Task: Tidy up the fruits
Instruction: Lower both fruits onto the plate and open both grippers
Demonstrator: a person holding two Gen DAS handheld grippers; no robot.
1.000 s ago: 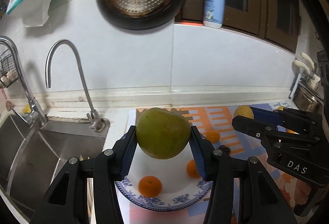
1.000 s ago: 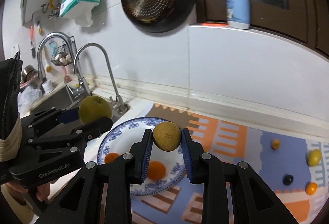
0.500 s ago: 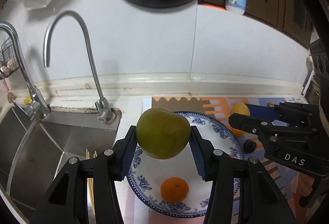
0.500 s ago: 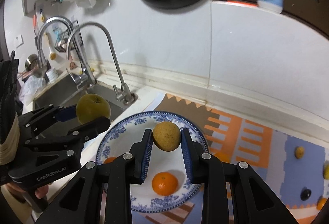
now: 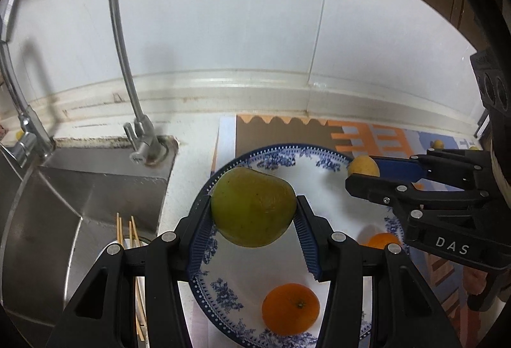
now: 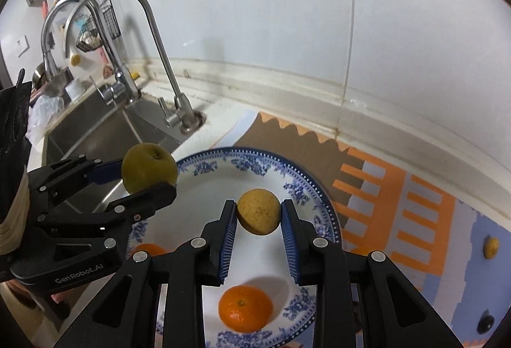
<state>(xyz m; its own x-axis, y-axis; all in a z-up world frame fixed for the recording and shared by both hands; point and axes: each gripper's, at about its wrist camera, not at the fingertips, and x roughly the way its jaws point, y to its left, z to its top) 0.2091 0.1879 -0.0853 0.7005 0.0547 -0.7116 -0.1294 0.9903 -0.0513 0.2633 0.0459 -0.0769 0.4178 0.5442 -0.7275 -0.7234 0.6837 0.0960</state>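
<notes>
The left gripper (image 5: pixel 254 213) has its jaws clamped on a large green pear (image 5: pixel 253 206), both blue ribbed pads pressing its sides; the fruit hangs clear above the blue-and-white plate (image 5: pixel 278 152) on the worktop. The right gripper (image 6: pixel 258 215) has its jaws closed tight on a small speckled yellow fruit (image 6: pixel 259 211), also held in the air over that plate, just right of the left jaws. Below and in front of the left jaws an orange (image 5: pixel 290 308) lies on the plate; a second orange (image 5: pixel 383 241) sits to the right of those jaws, partly hidden behind the right gripper's body. The plate rests on a patterned mat (image 6: pixel 399 188) of orange, blue and brown. Well right of the right jaws, a small yellow fruit (image 6: pixel 491 247) and a dark round fruit (image 6: pixel 485 323) lie on the mat. Left of both jaws stand a steel sink (image 5: pixel 80 188) and a curved tap (image 5: pixel 121 38).
</notes>
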